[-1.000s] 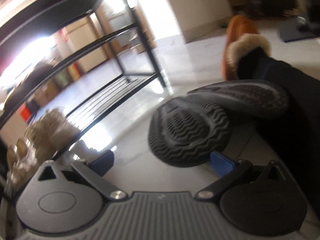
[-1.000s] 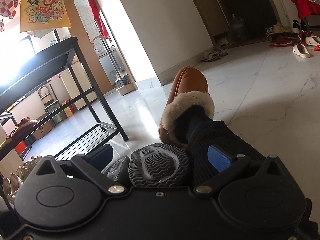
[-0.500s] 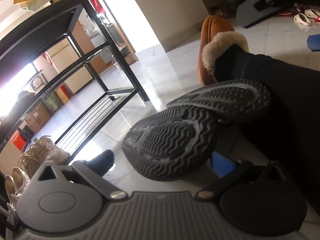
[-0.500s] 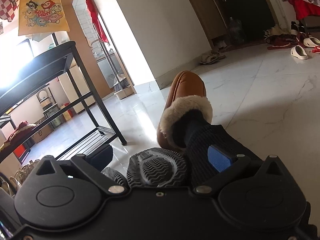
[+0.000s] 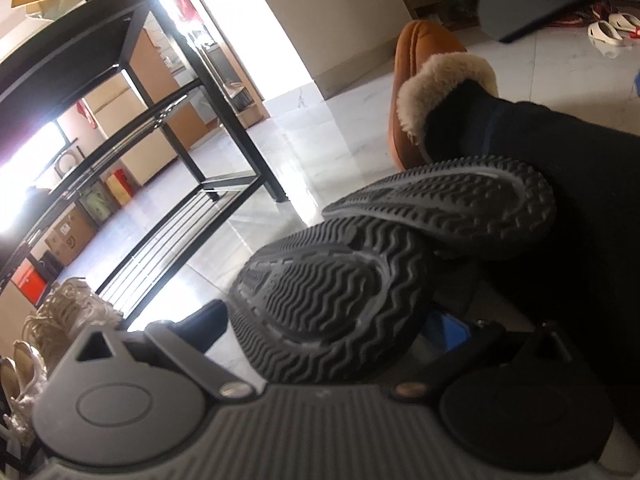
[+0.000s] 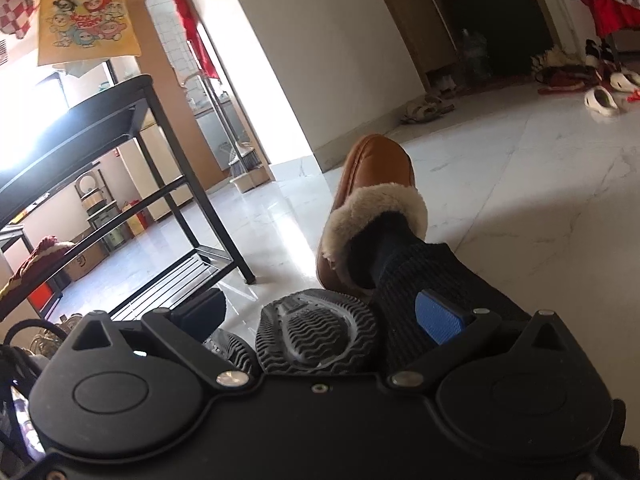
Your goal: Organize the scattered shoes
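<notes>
left hand-held gripper (image 5: 324, 328): fingers spread wide around a dark shoe (image 5: 332, 304), sole facing the camera; whether the pads press it i cannot tell.
second shoe (image 5: 444, 208): same dark wavy sole, lying just behind the first and overlapping it, against a black trouser leg (image 5: 580, 208).
right hand-held gripper (image 6: 320, 320): fingers spread wide, a dark sole (image 6: 316, 336) between them (contact with the pads is not clear); blue pad (image 6: 438, 316) in front of the trouser leg.
slipper (image 6: 372, 200): tan with a fleece collar, worn on the foot, flat on the floor (image 6: 520, 184).
rack (image 6: 120, 152): black metal shoe rack at left, slatted bottom shelf close to the floor, near the held shoes.
pale shoes (image 5: 60, 320): laced, at the rack's near end, left edge of the left wrist view.
far floor: white sandals (image 6: 600, 100) near the dark door, well apart from the rack.
</notes>
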Tool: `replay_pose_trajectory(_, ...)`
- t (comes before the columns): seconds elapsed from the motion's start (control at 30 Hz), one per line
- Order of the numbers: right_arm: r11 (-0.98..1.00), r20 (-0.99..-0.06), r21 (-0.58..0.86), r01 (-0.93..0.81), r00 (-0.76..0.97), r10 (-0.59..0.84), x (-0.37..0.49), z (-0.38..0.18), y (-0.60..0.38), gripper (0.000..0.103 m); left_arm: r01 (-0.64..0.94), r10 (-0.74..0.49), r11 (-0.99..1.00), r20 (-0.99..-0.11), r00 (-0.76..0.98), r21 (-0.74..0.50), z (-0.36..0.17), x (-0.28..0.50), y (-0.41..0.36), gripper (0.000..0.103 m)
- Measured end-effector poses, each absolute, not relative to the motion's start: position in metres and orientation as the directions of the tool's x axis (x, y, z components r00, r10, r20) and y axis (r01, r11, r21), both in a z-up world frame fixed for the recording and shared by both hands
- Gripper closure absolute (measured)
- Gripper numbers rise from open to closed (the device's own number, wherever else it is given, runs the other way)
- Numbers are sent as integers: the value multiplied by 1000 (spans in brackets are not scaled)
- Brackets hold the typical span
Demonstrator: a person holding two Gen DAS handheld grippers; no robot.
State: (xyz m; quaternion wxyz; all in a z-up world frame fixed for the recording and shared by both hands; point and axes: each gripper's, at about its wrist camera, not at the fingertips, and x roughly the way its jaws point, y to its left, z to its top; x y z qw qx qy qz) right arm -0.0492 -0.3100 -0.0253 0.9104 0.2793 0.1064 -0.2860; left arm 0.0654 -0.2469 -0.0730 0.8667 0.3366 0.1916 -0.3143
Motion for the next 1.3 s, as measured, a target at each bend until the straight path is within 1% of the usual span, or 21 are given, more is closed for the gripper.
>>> replay_pose_trajectory(0.17,678,-348,455,577,817,-460,-50,-25,-312,0,682,-405,577,-568,716,449,-80,76,-254,1)
replay_pose_trajectory(0.4,679,-365,454,577,816,-449,-46,-28,-312,0,665,-378,662,-612,695,346,-87,100,-249,1)
replay_pose_trajectory(0.5,679,-368,453,578,815,-448,-44,-29,-312,0,671,-399,674,-613,682,308,-88,103,-243,8)
replay_pose_trajectory(0.53,679,-370,452,579,814,-448,-44,-30,-312,0,672,-404,676,-611,680,301,-87,103,-241,13)
replay_pose_trajectory(0.57,678,-370,453,580,814,-448,-44,-30,-312,0,673,-409,678,-610,679,294,-87,102,-239,19)
replay_pose_trajectory(0.6,677,-371,453,580,813,-448,-44,-30,-312,0,672,-412,681,-606,681,292,-85,101,-236,33)
replay_pose_trajectory(0.67,677,-373,452,581,812,-448,-44,-30,-313,0,660,-414,697,-595,689,279,-81,99,-228,37)
replay_pose_trajectory(0.73,679,-374,449,581,812,-448,-43,-30,-312,0,641,-413,724,-583,700,257,-75,98,-218,45)
replay_pose_trajectory(0.8,683,-375,442,581,812,-448,-42,-30,-311,0,620,-411,749,-571,711,234,-69,97,-207,49)
replay_pose_trajectory(0.9,690,-375,431,582,811,-450,-41,-30,-310,0,598,-415,778,-559,718,190,-59,95,-190,51)
replay_pose_trajectory(1.1,712,-373,388,586,806,-460,-37,-31,-303,0,512,-391,856,-556,734,74,-27,65,-141,52)
replay_pose_trajectory(1.2,731,-369,351,585,804,-466,-35,-31,-298,0,435,-370,900,-565,738,-22,-11,36,-107,52)
replay_pose_trajectory(1.3,757,-365,302,579,804,-469,-32,-31,-289,0,379,-347,923,-555,756,-62,1,-6,-70,52)
